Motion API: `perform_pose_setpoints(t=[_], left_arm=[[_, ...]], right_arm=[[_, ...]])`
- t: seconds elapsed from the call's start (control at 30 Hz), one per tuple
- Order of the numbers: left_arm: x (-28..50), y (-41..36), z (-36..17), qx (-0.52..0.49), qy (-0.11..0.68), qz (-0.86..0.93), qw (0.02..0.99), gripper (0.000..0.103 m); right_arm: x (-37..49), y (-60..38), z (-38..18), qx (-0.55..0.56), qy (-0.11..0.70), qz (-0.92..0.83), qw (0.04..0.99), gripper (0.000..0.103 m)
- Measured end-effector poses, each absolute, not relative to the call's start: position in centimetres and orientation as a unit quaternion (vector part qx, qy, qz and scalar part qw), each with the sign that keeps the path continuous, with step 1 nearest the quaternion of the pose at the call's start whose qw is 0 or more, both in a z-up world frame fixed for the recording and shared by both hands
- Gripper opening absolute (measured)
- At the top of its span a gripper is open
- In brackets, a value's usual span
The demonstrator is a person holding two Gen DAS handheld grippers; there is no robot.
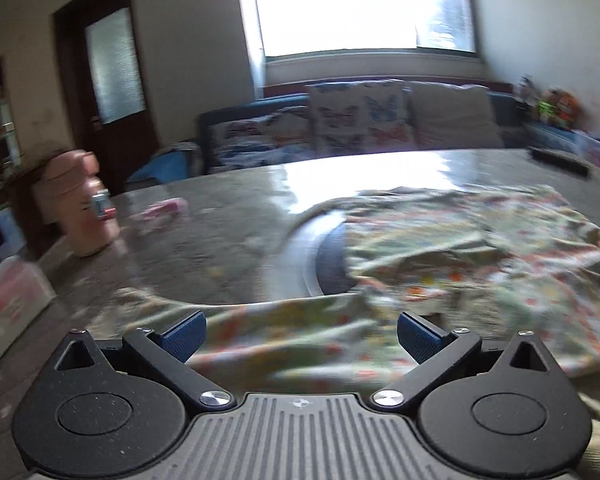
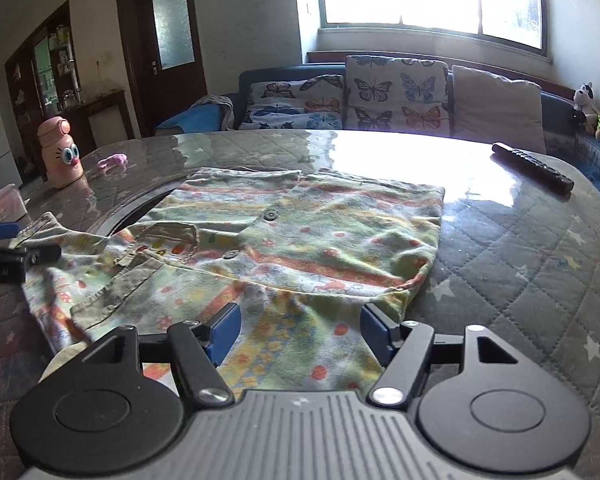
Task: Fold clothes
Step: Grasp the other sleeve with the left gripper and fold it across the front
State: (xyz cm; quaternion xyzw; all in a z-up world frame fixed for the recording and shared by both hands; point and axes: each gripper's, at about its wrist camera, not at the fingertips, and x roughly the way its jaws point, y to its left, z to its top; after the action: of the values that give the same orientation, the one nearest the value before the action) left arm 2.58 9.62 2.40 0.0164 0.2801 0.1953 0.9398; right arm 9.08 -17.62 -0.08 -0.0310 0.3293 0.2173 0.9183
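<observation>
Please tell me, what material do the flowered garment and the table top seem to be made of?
The flowered garment looks like soft, matte woven cotton: it wrinkles and drapes limply. The table top seems to be glass or clear plastic over a quilted star-print cloth: it mirrors the window brightly, while stitching shows beneath.

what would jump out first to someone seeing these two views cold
The floral garment spread over the middle of the quilted table, partly folded, with both open grippers, left and right, at its near edge. Next, the pink cartoon-eyed bottle at the table's far left, and the black remote at far right.
</observation>
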Motion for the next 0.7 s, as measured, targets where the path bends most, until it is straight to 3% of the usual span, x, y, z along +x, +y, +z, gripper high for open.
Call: perform_pose_setpoints(t=[0.23, 0.43, 0.6, 0.67, 0.7], left_arm=[[0.5, 17.6, 2.3, -0.047, 0.279, 0.325, 0.902, 0.101], [-0.3, 22.6, 1.7, -0.122, 0.292, 0.368, 0.874, 0.081], [-0.1, 24.3, 1.2, -0.161, 0.306, 0.365, 0.864, 0.055], [0.0, 24.3, 1.1, -0.162, 0.306, 0.364, 0.865, 0.054], [0.0, 24.3, 1.1, -0.16, 0.305, 0.363, 0.866, 0.048]], right_arm=[[8.2, -17.2, 0.1, -0.033, 0.33, 0.226, 0.916, 0.068], [7.7, -16.8, 0.1, -0.033, 0.332, 0.23, 0.914, 0.068], [7.6, -16.5, 0.3, -0.034, 0.331, 0.233, 0.914, 0.068], [7.5, -16.4, 0.4, -0.032, 0.33, 0.233, 0.914, 0.068], [7.5, -16.4, 0.4, -0.032, 0.33, 0.233, 0.914, 0.068]])
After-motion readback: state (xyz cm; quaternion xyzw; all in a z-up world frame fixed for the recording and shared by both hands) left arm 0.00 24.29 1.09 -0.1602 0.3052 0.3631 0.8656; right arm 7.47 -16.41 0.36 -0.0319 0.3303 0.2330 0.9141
